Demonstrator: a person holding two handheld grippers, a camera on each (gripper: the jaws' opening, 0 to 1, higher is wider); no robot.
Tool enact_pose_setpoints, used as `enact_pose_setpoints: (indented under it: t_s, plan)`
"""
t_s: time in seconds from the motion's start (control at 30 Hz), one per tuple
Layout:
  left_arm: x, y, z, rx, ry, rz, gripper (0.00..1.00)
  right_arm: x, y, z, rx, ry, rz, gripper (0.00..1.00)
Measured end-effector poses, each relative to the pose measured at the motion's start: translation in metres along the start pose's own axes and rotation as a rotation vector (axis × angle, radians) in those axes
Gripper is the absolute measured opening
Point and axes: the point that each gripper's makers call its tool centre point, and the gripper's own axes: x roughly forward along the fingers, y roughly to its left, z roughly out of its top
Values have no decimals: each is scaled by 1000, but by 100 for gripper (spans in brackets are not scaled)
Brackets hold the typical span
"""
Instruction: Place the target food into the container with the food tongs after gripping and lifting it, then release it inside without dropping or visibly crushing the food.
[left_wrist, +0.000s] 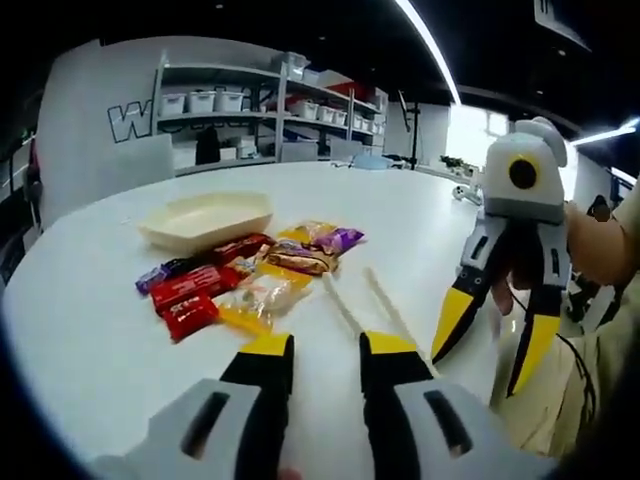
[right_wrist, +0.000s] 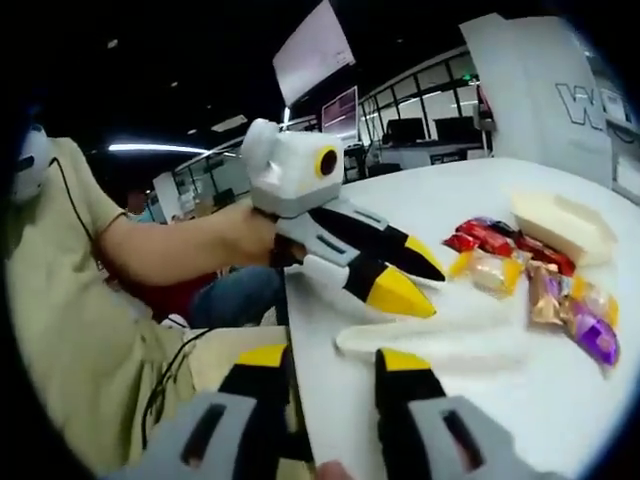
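Beside the snack packets (left_wrist: 245, 275), tongs (left_wrist: 365, 300) are laid on the bench (left_wrist: 100, 340).
Left claw (left_wrist: 327, 360) and right claw (right_wrist: 330, 365) are both held apart, empty.

Both grippers share one build: the left gripper (right_wrist: 400, 275) has a pale grey body, a yellow ring around a dark disc and black jaws tipped yellow, like the right gripper (left_wrist: 490, 335). At the frame's left, the person (right_wrist: 70, 300) wears a beige short-sleeved shirt crossed by a thin black cable.

One cream container (left_wrist: 205, 218), one pair of pale food tongs (left_wrist: 365, 300), two grippers, and a heap of wrapped snacks (left_wrist: 245, 272) (roughly ten, overlapping too much to count exactly).
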Motion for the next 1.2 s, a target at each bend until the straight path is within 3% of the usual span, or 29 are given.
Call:
enact_pose_setpoints:
  t_s: [1.2]
  plan:
    - [-25, 31, 4, -74, -96, 80, 26, 28, -20, 23, 32, -86, 6, 30]
